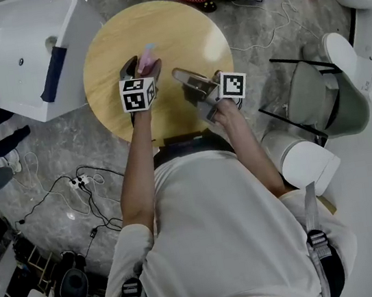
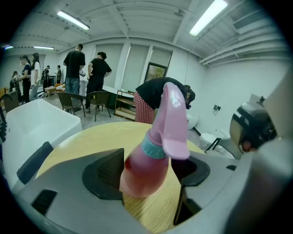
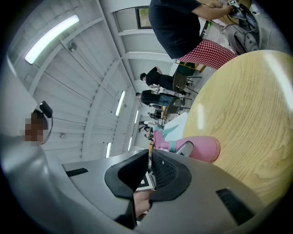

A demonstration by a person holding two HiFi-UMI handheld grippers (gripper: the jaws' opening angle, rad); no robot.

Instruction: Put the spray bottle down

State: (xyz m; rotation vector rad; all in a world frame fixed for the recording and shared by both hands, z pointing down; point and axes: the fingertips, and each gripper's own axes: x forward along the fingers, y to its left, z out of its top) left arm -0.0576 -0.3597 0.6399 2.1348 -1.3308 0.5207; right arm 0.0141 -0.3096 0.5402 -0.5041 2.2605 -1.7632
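Gripping a pink spray bottle (image 1: 146, 55) near the middle of a round wooden table (image 1: 179, 31), the left gripper (image 1: 139, 67) is closing its jaws on the bottle's body; the person is standing at the table's 6 o'clock edge and reaching both arms forward.

The head view is showing only the bottle's pale top, just toward 11 o'clock of the table's centre; the left gripper view is giving the close look, with the bottle (image 2: 153, 157) sitting between the two dark pads of the left gripper (image 2: 153, 170), its translucent pink body rising to a teal collar and a paler pink trigger head that is leaning toward 1 o'clock.

The right gripper view alone is showing the bottle (image 3: 194, 147) side-on, standing square to the table (image 3: 247, 109), its rounded base at the wood; whether the base is touching cannot be told.

The right gripper (image 1: 180, 76) is hovering at the bottle's 4 o'clock, apart from it; in its own view the right gripper (image 3: 149, 157) is keeping its jaws drawn to a thin slit, with nothing between them.

A white basin (image 1: 12, 52) is standing at the table's 9 o'clock, a grey chair (image 1: 317, 97) at its 4 o'clock.
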